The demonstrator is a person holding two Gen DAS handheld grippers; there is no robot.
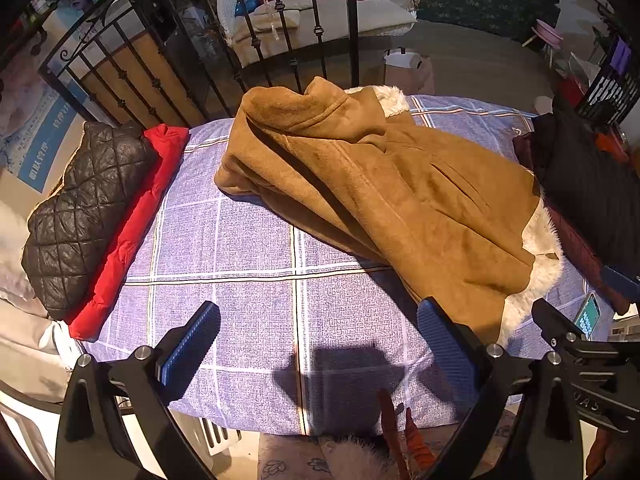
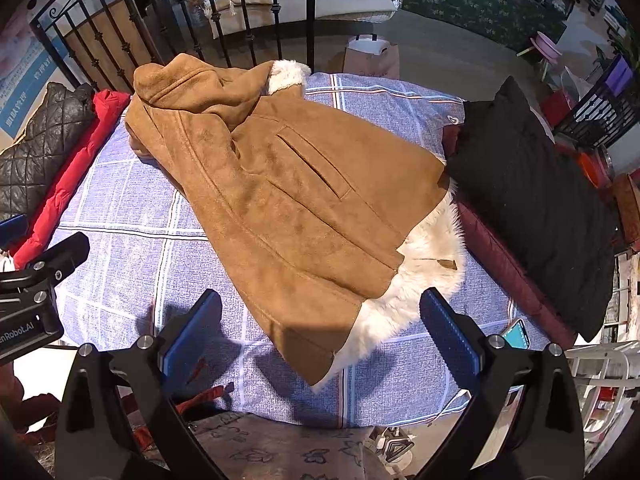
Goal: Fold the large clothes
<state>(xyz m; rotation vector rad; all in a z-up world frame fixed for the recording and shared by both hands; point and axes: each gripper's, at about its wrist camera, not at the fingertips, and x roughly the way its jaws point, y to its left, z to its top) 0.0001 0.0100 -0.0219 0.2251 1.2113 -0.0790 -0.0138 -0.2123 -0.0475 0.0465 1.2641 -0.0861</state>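
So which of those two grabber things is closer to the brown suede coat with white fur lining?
Right. The right gripper straddles the brown suede coat's hem; the left gripper hangs over bare bedcover beside it.

We've got a tan suede coat (image 2: 288,200) with white fleece lining lying folded over on itself, collar at the far end. It lies diagonally, fluffy hem edge poking out nearest us.
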